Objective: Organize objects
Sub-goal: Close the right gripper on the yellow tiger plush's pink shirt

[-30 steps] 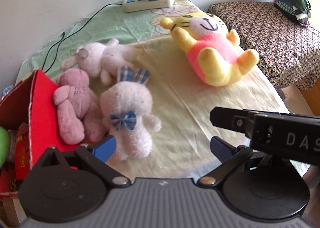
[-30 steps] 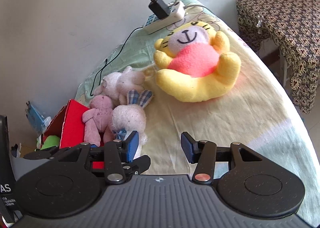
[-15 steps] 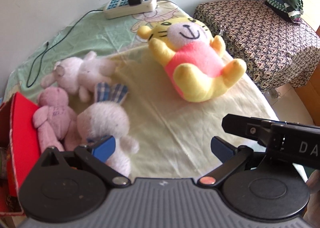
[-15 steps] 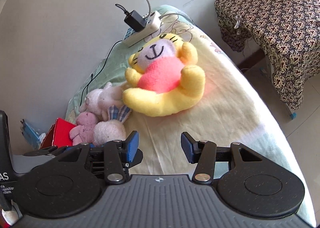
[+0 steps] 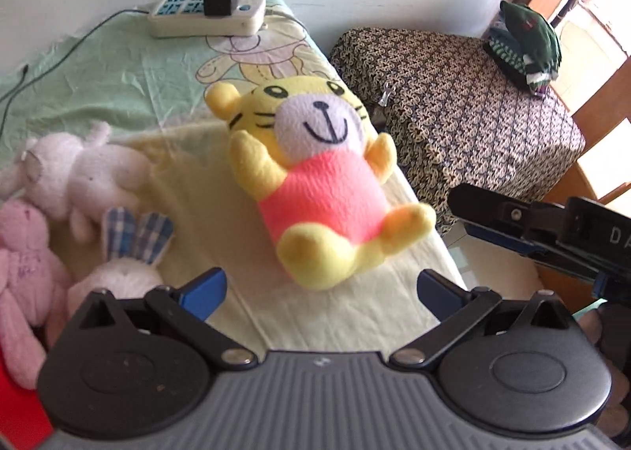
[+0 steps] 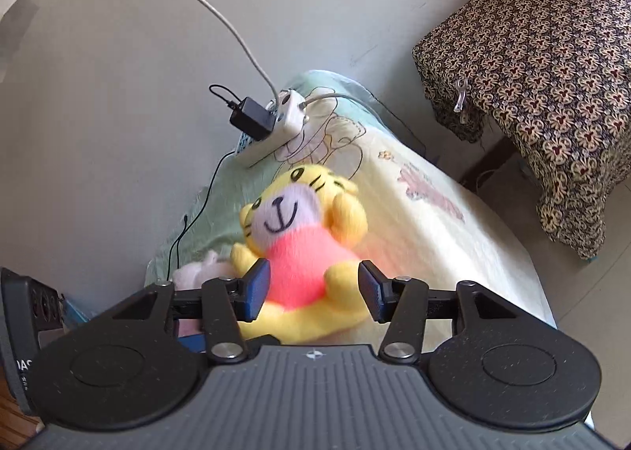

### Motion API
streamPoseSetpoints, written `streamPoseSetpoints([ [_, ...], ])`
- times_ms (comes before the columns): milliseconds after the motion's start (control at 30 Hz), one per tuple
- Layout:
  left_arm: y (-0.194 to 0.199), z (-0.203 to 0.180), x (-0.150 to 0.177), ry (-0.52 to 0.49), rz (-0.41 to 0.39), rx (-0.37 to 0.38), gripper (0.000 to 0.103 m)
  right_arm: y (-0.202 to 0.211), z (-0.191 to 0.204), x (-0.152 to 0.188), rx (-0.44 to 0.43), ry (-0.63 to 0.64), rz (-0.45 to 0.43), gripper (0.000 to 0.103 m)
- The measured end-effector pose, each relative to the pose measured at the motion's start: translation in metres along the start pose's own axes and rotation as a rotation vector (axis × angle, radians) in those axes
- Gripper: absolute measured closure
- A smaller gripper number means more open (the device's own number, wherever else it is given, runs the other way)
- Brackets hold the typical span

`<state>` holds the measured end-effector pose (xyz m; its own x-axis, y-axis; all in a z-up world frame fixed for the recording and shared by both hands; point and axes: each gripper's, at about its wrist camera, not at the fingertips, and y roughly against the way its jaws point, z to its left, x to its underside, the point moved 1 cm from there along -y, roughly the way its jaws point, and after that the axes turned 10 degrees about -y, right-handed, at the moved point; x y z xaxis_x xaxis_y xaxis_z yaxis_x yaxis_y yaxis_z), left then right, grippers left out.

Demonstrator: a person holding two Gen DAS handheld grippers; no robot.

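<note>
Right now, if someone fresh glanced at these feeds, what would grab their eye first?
The yellow tiger plush in its pink shirt lies face-up mid-bed, and the open right gripper frames its belly. To its left huddle a white plush, a pink bear and a bunny with plaid ears. A power strip with a black charger sits by the wall.
</note>
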<state>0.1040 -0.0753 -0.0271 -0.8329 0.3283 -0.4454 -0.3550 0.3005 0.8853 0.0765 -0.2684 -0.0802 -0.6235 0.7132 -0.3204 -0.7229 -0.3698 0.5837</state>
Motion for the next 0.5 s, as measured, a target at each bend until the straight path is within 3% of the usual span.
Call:
streamPoseSetpoints([
  [167, -0.016, 0.013, -0.013, 0.081, 0.009, 0.052, 0.001, -0.034, -0.016, -0.016, -0.009, -0.053, 0.057, 0.046],
  [400, -0.031, 0.021, -0.018, 0.082, 0.010, 0.066, 0.002, -0.077, -0.032, -0.015, -0.072, -0.141, 0.172, 0.046],
  [500, -0.041, 0.028, -0.017, 0.090, 0.030, 0.063, 0.005, -0.091, -0.031, -0.013, -0.109, -0.175, 0.206, 0.040],
])
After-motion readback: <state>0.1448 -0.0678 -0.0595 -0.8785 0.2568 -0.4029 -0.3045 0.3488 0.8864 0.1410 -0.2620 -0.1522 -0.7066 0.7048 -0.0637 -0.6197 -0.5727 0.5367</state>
